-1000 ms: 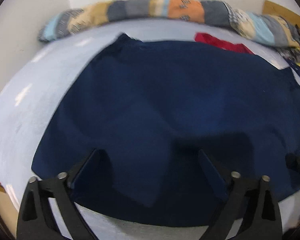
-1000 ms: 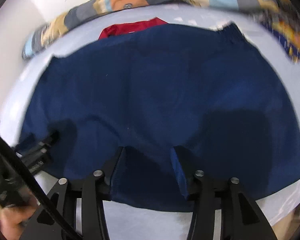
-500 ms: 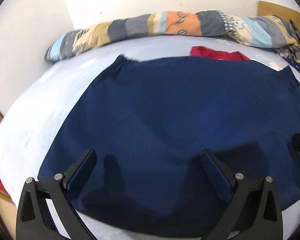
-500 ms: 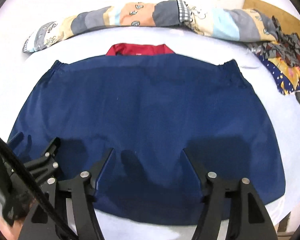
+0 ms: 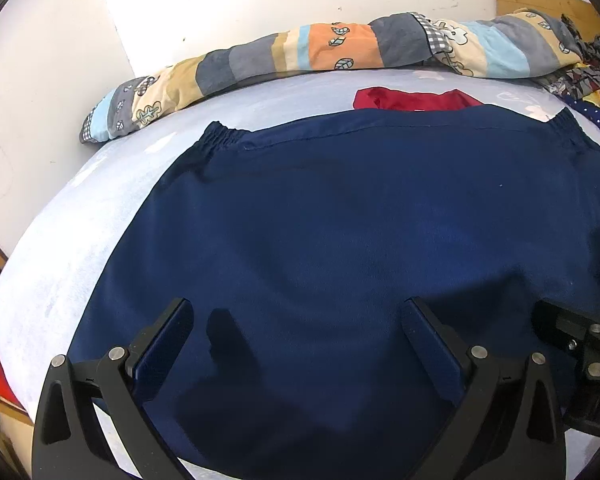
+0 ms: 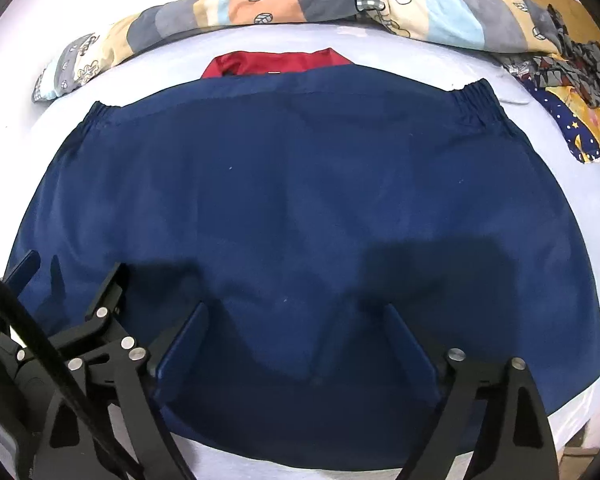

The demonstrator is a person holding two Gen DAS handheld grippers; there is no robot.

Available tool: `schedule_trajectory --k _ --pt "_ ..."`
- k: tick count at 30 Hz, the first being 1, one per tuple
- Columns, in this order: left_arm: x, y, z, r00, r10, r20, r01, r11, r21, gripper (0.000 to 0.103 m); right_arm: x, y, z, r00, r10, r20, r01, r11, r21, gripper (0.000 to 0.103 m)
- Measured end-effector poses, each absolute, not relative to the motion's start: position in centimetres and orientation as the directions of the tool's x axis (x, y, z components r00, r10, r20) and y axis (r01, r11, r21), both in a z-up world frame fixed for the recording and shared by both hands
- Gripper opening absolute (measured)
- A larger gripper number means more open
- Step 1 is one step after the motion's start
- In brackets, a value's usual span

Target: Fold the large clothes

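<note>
Both grippers hover over the dark navy blue cloth garment [image 5: 340,240], holding nothing.
Left gripper [image 5: 296,344] jaws spread wide, empty; right gripper [image 6: 296,340] jaws wide too, empty. Garment lies flat on pale blue bed sheet [image 5: 80,240] beneath and ahead of jaws, elastic gathered corners far side, red cloth [image 6: 276,62] peeking behind.

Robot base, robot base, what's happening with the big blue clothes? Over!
Left gripper open, right gripper open, both above cloth. Large navy-blue garment flat on pale bed sheet. Red cloth tucked under far edge.
</note>
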State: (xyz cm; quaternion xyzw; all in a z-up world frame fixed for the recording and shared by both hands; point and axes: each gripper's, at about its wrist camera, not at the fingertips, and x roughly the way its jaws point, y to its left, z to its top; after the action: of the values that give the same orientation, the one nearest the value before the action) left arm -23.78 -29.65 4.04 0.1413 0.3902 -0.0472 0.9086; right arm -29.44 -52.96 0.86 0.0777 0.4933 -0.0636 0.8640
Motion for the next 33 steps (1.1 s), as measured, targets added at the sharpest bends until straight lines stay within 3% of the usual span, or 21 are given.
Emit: schedule_trajectory --k 33 --pt "-23.39 -29.25 4.10 0.667 -0.007 -0.745 0.204 0.963 0.174 0.103 -29.54 -53.02 0.73 0.520 -0.024 -0.854 0.176 0.981 0.080 0.097"
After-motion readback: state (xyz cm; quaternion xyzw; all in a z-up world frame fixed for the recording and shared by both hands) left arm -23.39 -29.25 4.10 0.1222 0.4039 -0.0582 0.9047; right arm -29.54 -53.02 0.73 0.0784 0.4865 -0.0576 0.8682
